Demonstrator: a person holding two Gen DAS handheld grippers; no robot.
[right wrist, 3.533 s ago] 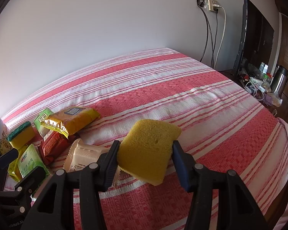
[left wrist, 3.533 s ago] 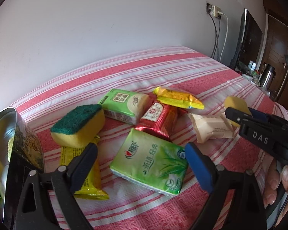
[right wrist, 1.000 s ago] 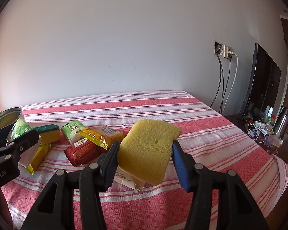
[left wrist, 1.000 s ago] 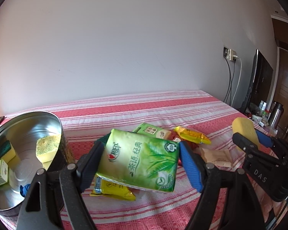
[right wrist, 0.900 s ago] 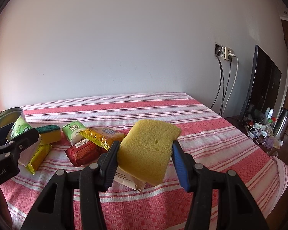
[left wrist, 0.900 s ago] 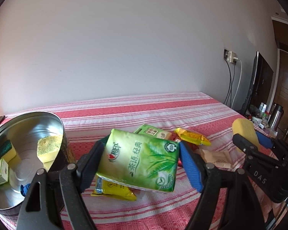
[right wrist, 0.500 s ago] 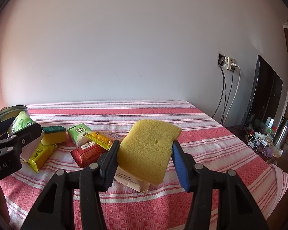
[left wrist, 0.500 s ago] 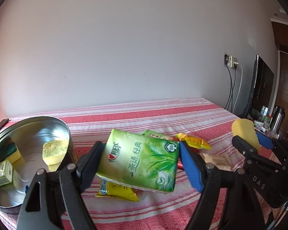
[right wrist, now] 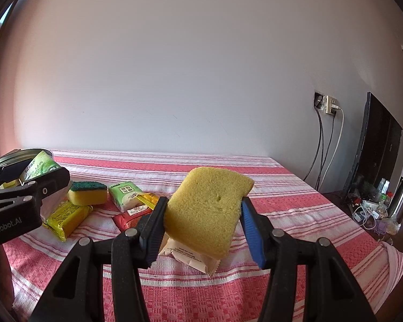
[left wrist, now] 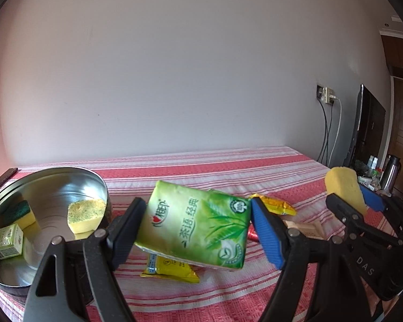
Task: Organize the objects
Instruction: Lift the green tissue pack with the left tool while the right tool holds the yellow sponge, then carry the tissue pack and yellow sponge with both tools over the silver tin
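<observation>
You hold the green tissue pack [left wrist: 196, 228] clamped flat between the left gripper [left wrist: 194, 230] pads, lifted clear of the striped cloth [left wrist: 228, 171] just right of the metal tin [left wrist: 75, 173], probably bound for the sponges already inside. Your right gripper [right wrist: 201, 222] pinches the yellow sponge [right wrist: 207, 209] level, waiting above the beige packet [right wrist: 190, 257].

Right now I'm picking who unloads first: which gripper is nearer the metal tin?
Left. The left gripper, holding the green tissue pack, is just beside the metal tin; the right gripper, holding the yellow sponge, sits beyond the snack pile.
</observation>
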